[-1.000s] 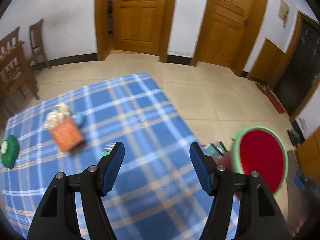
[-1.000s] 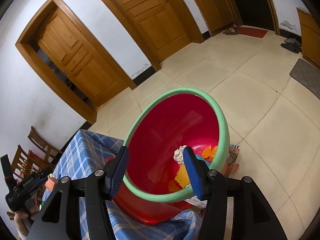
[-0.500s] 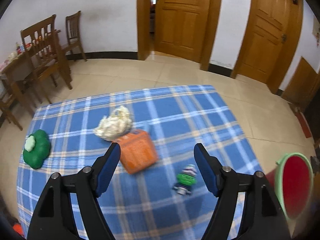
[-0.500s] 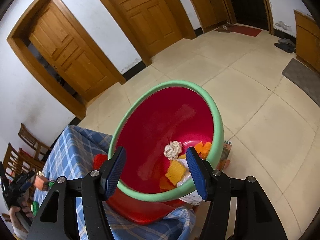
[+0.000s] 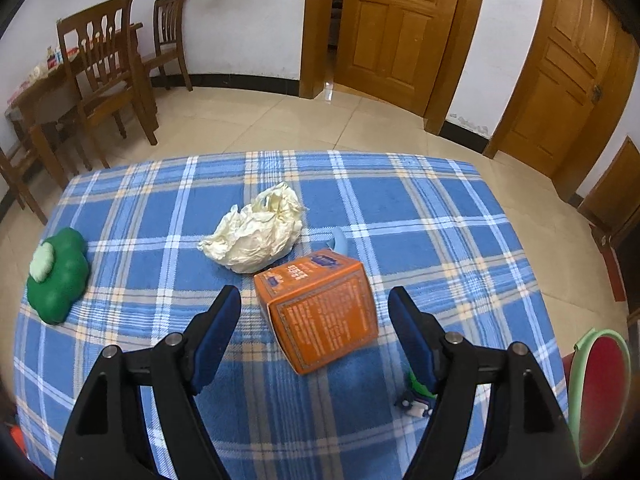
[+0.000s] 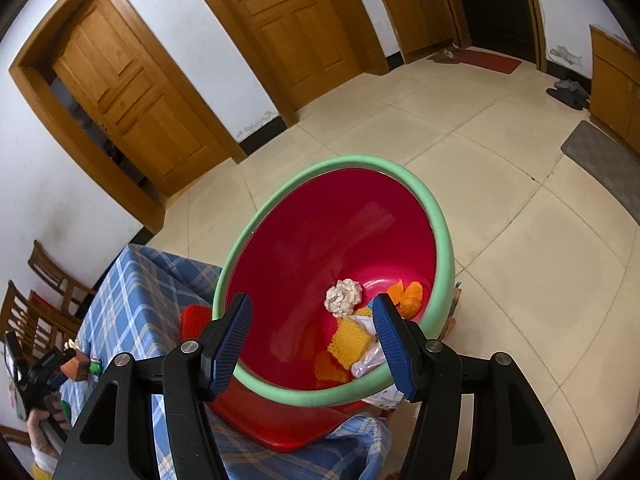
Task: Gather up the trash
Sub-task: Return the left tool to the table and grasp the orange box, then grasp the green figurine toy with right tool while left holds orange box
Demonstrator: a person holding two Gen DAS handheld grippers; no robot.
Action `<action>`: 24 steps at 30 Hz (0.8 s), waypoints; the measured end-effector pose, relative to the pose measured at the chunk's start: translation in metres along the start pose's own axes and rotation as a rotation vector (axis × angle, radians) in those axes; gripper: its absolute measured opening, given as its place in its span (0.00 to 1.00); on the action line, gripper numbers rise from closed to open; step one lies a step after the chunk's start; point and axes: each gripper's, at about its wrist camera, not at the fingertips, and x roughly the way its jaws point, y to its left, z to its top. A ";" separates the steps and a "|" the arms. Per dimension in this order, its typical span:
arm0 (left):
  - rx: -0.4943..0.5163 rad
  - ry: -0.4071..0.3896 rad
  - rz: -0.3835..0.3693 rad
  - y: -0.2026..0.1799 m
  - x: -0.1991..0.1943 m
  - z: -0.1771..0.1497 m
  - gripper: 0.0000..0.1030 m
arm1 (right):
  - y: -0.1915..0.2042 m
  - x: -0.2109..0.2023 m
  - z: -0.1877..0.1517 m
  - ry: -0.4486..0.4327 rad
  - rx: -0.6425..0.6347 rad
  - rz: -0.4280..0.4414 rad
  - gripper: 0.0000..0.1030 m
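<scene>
In the left wrist view my left gripper (image 5: 316,328) is open and empty, its jaws either side of an orange carton (image 5: 320,312) lying on the blue plaid tablecloth (image 5: 420,216). A crumpled cream paper wad (image 5: 256,236) lies just beyond the carton. In the right wrist view my right gripper (image 6: 312,336) is open and empty above a red bin with a green rim (image 6: 440,216), which holds a crumpled paper ball (image 6: 344,296) and orange and yellow scraps (image 6: 352,340). The bin also shows in the left wrist view (image 5: 600,396).
A green flower-shaped toy (image 5: 58,276) lies at the table's left. A small green toy (image 5: 416,396) sits behind my left gripper's right finger. A blue item (image 5: 340,240) pokes out behind the carton. Wooden chairs (image 5: 108,76) and doors (image 5: 396,28) stand beyond.
My left gripper has swung left from the bin toward the table and closed in on the orange carton, which now sits between its jaws. My right gripper has stayed over the bin.
</scene>
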 end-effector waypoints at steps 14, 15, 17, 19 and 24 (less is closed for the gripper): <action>-0.050 0.006 -0.095 0.017 -0.003 -0.007 0.63 | 0.020 -0.010 -0.003 -0.003 -0.043 0.026 0.62; -0.050 0.002 -0.103 0.018 -0.008 -0.008 0.63 | 0.022 -0.012 -0.004 -0.005 -0.047 0.030 0.62; -0.045 -0.007 -0.115 0.021 -0.017 -0.010 0.63 | 0.027 -0.015 -0.005 -0.010 -0.057 0.040 0.62; -0.032 -0.016 -0.120 0.022 -0.025 -0.012 0.63 | 0.031 -0.019 -0.005 -0.014 -0.066 0.050 0.62; -0.002 -0.031 -0.126 0.030 -0.044 -0.019 0.63 | 0.050 -0.023 -0.008 -0.018 -0.100 0.080 0.62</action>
